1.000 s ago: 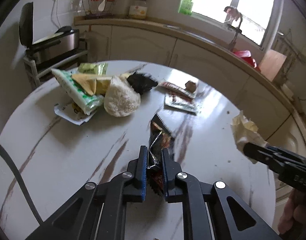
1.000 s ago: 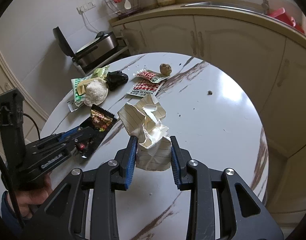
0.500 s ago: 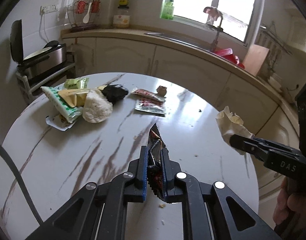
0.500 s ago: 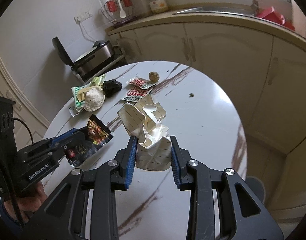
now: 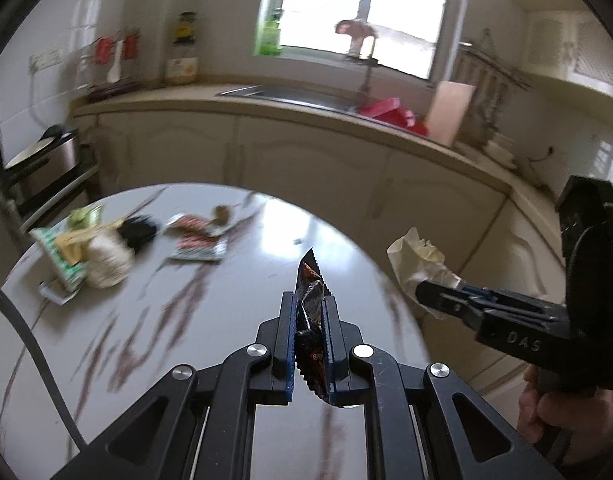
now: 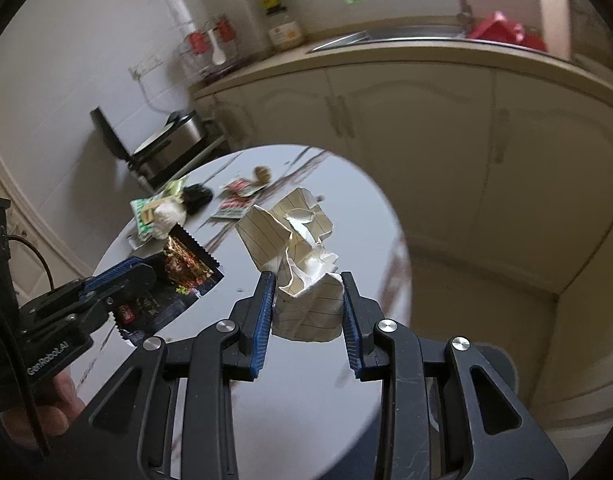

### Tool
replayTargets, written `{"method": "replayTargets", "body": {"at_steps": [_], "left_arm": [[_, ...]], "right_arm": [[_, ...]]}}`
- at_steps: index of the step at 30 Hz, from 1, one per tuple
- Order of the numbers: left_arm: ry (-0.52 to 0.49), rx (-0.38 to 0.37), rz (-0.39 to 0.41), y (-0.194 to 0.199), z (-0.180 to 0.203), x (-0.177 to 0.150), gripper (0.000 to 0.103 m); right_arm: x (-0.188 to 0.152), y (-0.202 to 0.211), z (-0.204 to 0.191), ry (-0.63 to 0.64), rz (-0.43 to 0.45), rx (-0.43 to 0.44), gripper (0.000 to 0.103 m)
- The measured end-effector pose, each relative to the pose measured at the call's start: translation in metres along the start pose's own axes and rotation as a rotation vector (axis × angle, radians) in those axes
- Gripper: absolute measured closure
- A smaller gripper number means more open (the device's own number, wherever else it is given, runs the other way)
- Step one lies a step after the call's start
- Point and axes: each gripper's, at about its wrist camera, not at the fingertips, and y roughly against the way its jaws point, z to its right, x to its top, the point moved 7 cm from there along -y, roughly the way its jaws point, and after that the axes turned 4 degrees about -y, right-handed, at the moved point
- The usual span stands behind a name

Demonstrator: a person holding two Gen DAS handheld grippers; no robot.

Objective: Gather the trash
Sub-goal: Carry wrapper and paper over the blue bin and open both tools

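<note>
Daylit kitchen, fisheye views, motion-blurred background.

Daylight enters through the window (image 5: 362,12), which is blown out to white in the left wrist view, and it leaves a pale glare patch on the glossy round worktop (image 5: 290,236). The walls and cabinets (image 6: 446,128) sit in soft, even light with no hard shadows. Both views bend straight lines strongly toward the rim and end in a black circular vignette. The litter pile (image 5: 94,256) and the far shelf smear with motion blur, while each view's own tool and what it grips stay sharp.
</note>
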Motion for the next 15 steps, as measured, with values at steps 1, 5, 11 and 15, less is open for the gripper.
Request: {"method": "replayTargets", "body": {"at_steps": [1, 5, 11, 15], "left_arm": [[-0.012, -0.016, 0.004, -0.002, 0.01, 0.004, 0.096], [-0.051, -0.087, 0.006, -0.021, 0.049, 0.019, 0.096], [-0.108, -0.191, -0.058, -0.078, 0.114, 0.024, 0.096], [-0.146, -0.242, -0.166, -0.14, 0.157, 0.01, 0.096]], "right_arm": [[0.001, 0.005, 0.007, -0.008, 0.007, -0.009, 0.073], [0.003, 0.028, 0.046, -0.059, 0.041, -0.058, 0.073], [-0.005, 0.055, 0.127, -0.175, 0.061, -0.15, 0.073], [-0.029, 0.045, 0.189, -0.265, 0.013, -0.201, 0.073]]}}
